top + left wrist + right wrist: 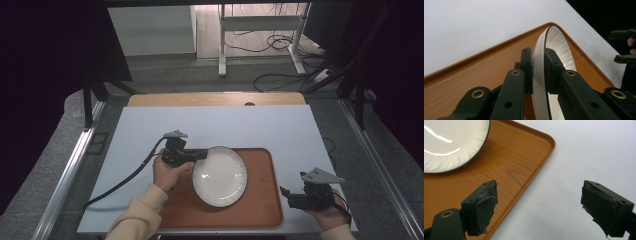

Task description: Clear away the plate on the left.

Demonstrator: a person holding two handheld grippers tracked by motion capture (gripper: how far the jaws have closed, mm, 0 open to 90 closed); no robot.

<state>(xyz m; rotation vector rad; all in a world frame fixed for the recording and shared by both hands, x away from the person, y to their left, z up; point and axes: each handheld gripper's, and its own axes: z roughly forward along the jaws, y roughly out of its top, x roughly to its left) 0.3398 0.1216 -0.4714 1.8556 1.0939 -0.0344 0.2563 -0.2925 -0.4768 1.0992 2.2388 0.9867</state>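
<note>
Two grippers work over a white table (150, 130) that bears a brown wooden tray (260, 200). On the tray lies a white plate (220, 176), towards the tray's left and far part. The left gripper (202, 155) reaches in from the left and has its jaws clenched on the plate's left rim; in the left gripper view the rim (539, 82) runs between the two black pads, one pad on the underside and one on the ribbed upper face, both pressing on it. The right gripper (283, 192) sits at the near right, just off the tray's right edge, above the bare table, well apart from the plate. Its jaws stand wide apart with nothing between them; the right gripper view shows the tray corner (549, 141) and the plate's edge (454, 147) beyond them.
</note>
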